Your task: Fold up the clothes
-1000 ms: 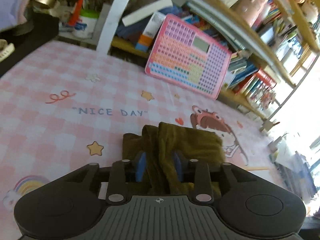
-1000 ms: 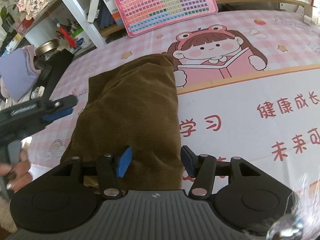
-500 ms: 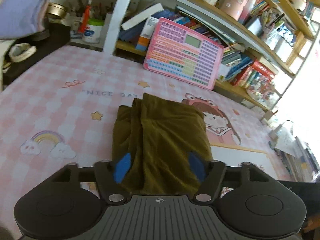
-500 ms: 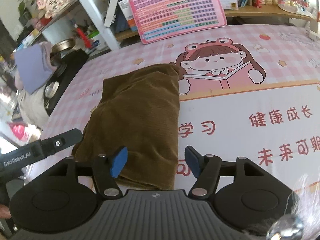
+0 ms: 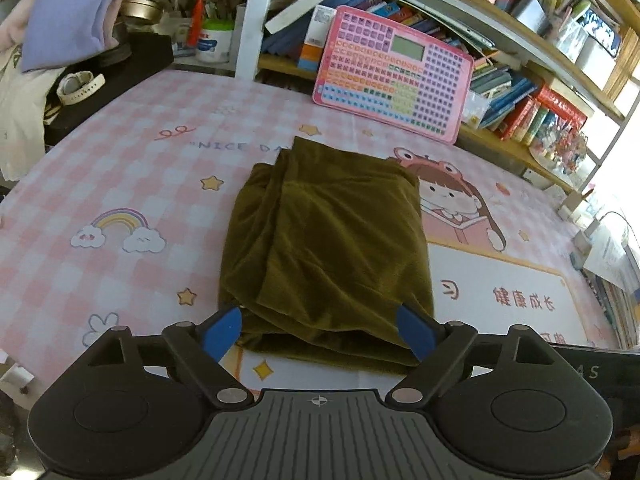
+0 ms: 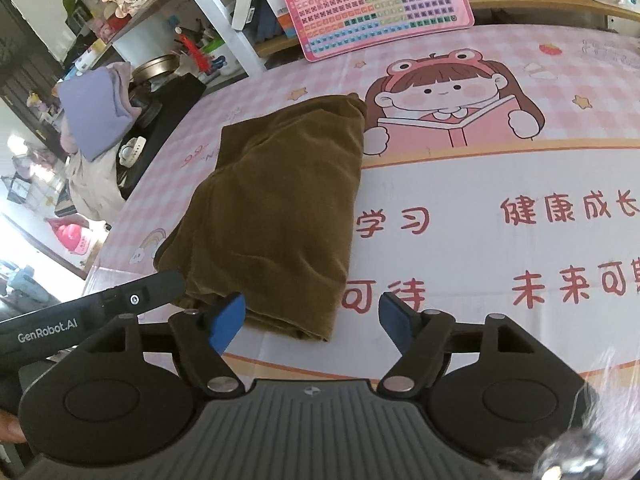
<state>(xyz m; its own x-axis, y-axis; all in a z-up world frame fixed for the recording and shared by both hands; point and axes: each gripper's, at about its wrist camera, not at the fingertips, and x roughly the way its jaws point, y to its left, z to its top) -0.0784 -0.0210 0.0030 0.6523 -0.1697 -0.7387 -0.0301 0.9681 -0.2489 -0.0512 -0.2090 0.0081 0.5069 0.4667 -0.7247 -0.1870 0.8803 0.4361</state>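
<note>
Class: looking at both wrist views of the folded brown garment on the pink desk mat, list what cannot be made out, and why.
- Brown garment: what kind of clothing it is; folded layers hide its shape, both views.
- Its near edge, left wrist view: partly behind the left claw.
- Mat lettering, right wrist view: cut off by the right edge.
- Book titles, left wrist view: too small.

Home, likely child's room or study corner. Pink checked cartoon mat (image 5: 120, 168) covers table: rainbow, stars, reading girl, "NICE DAY". Shelves (image 5: 500, 36) behind crammed with books (image 5: 536, 116), boxes, pink tins. Pink toy keyboard pad (image 5: 394, 74) leans on shelf. Pen pots, jar (image 5: 214, 42), metal tin (image 5: 140, 7) at back left. Folded lilac cloth (image 6: 96, 114), watch (image 5: 80, 86) on dark stand. Daylight from right.
</note>
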